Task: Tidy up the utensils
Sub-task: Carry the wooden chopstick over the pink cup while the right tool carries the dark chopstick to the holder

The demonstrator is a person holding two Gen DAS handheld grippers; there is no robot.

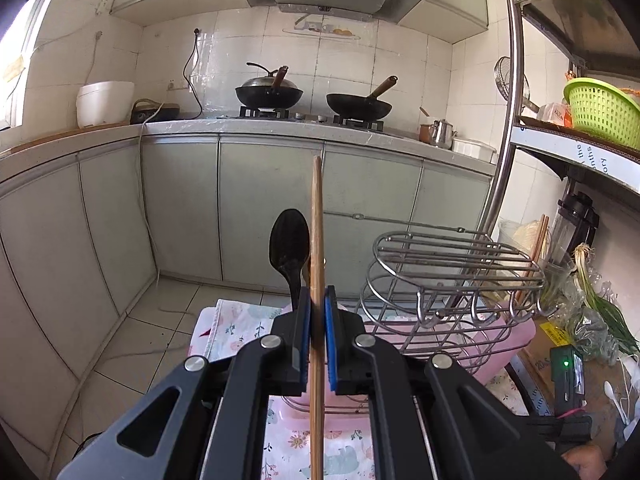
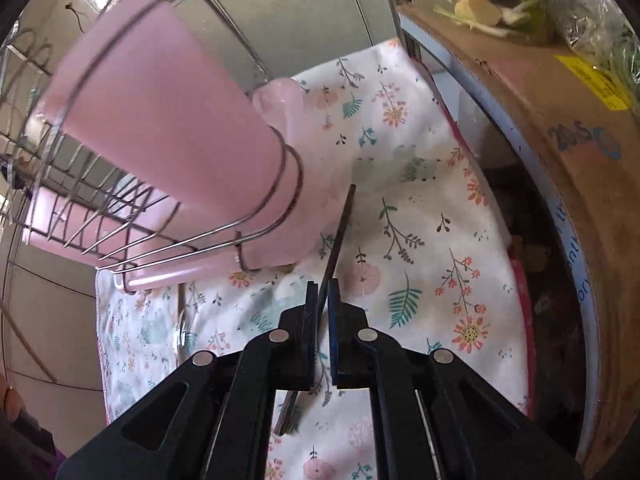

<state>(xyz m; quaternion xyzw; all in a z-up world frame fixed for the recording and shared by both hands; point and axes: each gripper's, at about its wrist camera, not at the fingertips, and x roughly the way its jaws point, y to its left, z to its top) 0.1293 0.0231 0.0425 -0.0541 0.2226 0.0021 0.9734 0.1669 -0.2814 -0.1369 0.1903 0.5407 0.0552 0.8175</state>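
Note:
My left gripper (image 1: 318, 300) is shut on a long wooden utensil (image 1: 317, 216) that stands upright, held above the floral cloth (image 1: 248, 320). A black spoon (image 1: 290, 246) rises just left of it, behind the left finger; what holds it is hidden. The wire dish rack (image 1: 452, 276) with its pink tray stands to the right. My right gripper (image 2: 322, 292) is shut on a thin dark utensil (image 2: 338, 236) that points forward low over the floral cloth (image 2: 420, 208), right beside the pink utensil cup (image 2: 160, 128) in the rack's wire holder.
A metal spoon (image 2: 182, 334) lies on the cloth at the left. A cardboard box (image 2: 560, 128) with greens stands at the right. Kitchen counter with two woks (image 1: 312, 98) lies far ahead. A metal shelf with a green basket (image 1: 600, 110) is at the right.

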